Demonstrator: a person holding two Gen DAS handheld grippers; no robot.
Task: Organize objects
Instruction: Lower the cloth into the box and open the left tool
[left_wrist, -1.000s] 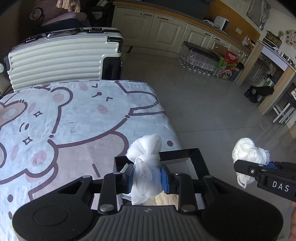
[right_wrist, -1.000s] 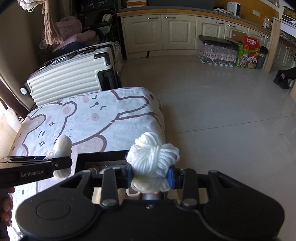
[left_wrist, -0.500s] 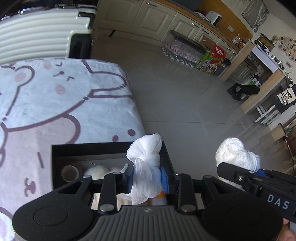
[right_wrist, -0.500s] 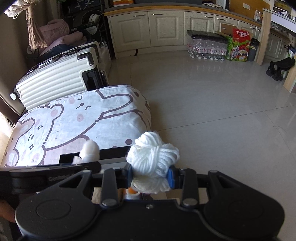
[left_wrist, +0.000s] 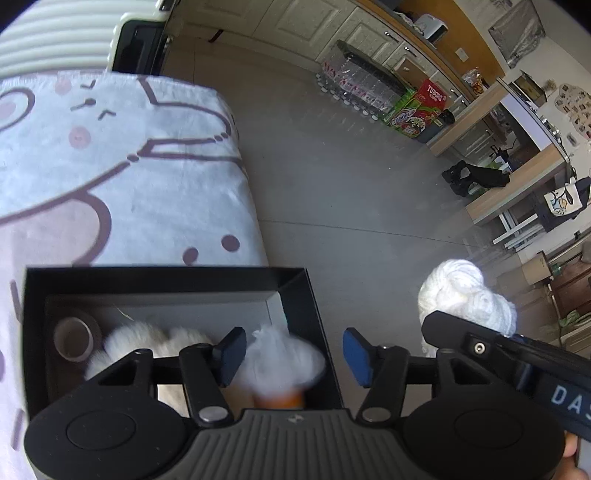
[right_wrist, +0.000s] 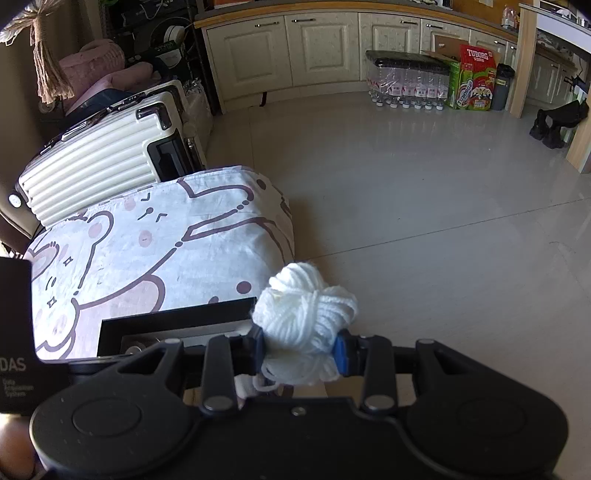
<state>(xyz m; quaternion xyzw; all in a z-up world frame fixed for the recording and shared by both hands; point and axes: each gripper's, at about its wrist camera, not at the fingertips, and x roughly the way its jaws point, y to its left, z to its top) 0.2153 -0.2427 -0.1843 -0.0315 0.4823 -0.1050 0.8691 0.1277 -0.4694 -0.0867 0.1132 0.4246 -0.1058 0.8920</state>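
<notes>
A black open box (left_wrist: 166, 277) sits at the near edge of the cloth-covered table. My left gripper (left_wrist: 293, 350) hangs just over its right part, its jaws opening. A white cloth bundle (left_wrist: 280, 363) lies blurred between them, loose, with the right pad well clear of it. Inside the box are a tape roll (left_wrist: 74, 338), a fluffy white item (left_wrist: 147, 343) and something orange (left_wrist: 280, 400). My right gripper (right_wrist: 301, 350) is shut on a white yarn ball (right_wrist: 306, 317), held off the box's right corner (right_wrist: 177, 317). The yarn ball (left_wrist: 461, 295) also shows in the left wrist view.
The table wears a bear-print cloth (left_wrist: 129, 166). A cream ribbed suitcase (right_wrist: 103, 162) stands behind it. To the right is open tiled floor (right_wrist: 424, 221). Cabinets, a pack of bottles (right_wrist: 406, 85) and a green and red carton (right_wrist: 476, 77) line the far wall.
My left gripper sank toward the box and its jaws parted, letting go of the white cloth bundle, which now drops into the box. The right gripper shifted slightly, still gripping the yarn.
</notes>
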